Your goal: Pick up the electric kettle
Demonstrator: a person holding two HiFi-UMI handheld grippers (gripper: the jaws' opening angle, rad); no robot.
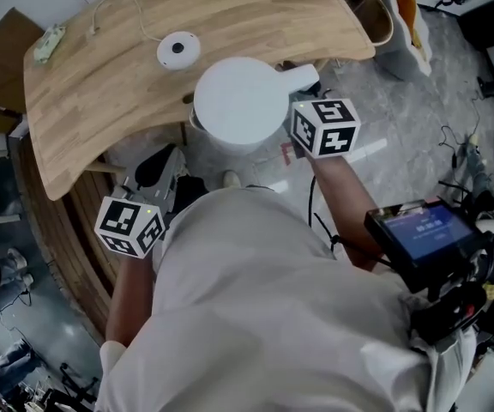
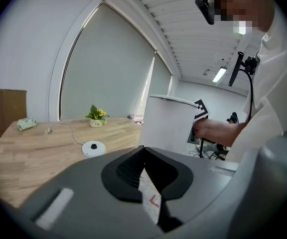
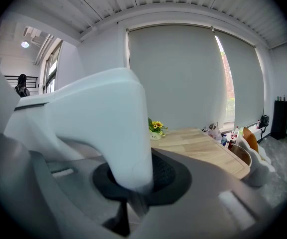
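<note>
Kettle: the white plastic electric kettle [image 1: 238, 101] with a flat round lid is held by its handle, straight in front of the right claw [image 3: 132, 180] and off its base. In the head view it sits over the near edge of the table.

Kettle handle: the thick white handle [image 3: 114, 126] runs down between the right claw's black pads and fills much of the right gripper view.

Right claw: clamped on the kettle handle, with its marker cube [image 1: 325, 127] just behind the handle in the head view.

Left claw: the left claw [image 2: 144, 156] has its black tips together with nothing between them. It is low and well apart from the kettle, which rises ahead of it and to its right.

Left marker cube: the cube [image 1: 129, 226] shows at the person's left forearm, near the table's lower edge.

Kettle base: the white round power base [image 1: 178, 50] with a dark centre lies on the table ahead of the left claw, beyond and left of the kettle. A thin pale cord [image 1: 135, 15] trails away from it.

Table: the curved light wooden table [image 1: 93, 118] stretches ahead of both claws.

Flowers: a small pot of yellow flowers [image 2: 96, 117] stands at the table's far side, beyond the base.

Person: a white shirt [image 1: 256, 316] fills the lower head view, with a dark screen device [image 1: 423, 234] at the person's right side, behind the right claw.
</note>
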